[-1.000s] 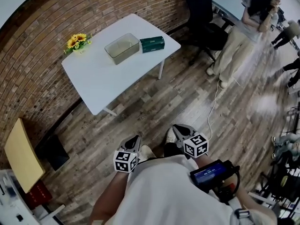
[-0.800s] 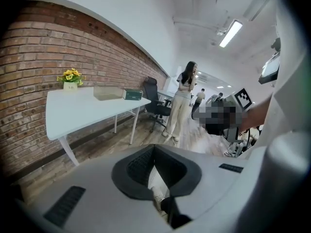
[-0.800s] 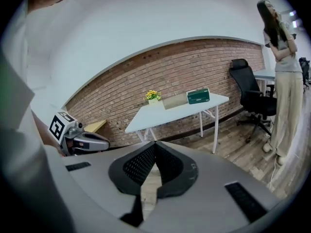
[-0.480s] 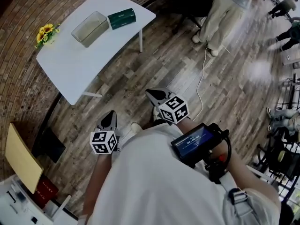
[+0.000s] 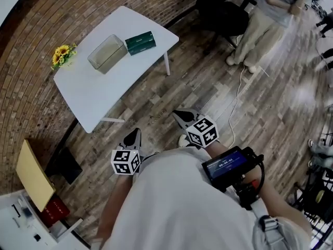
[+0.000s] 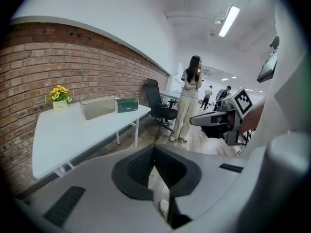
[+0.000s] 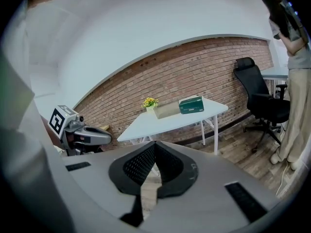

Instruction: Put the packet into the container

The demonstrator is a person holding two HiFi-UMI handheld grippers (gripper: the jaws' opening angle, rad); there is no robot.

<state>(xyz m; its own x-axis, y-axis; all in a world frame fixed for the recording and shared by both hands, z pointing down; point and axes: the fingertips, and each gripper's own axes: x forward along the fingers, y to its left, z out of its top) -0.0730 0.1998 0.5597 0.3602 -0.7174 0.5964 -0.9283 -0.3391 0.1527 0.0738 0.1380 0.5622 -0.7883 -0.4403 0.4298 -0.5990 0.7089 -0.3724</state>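
One green packet (image 5: 140,42) lies on the white table (image 5: 93,95), just beside the one clear container (image 5: 107,53) and outside it. We count one bunch of yellow flowers (image 5: 61,53) at the table's corner by the brick wall (image 5: 47,25). One black chair (image 5: 221,12) sits off the table's packet end, and one person (image 5: 270,20) stands past the chair. We hold two grippers over the wooden floor (image 5: 208,82), well apart from the table, both aimed toward it and tilted somewhat downward. Our left gripper (image 5: 135,134) has its jaws pressed together with nothing between them. Our right gripper (image 5: 179,116) is likewise closed and empty.
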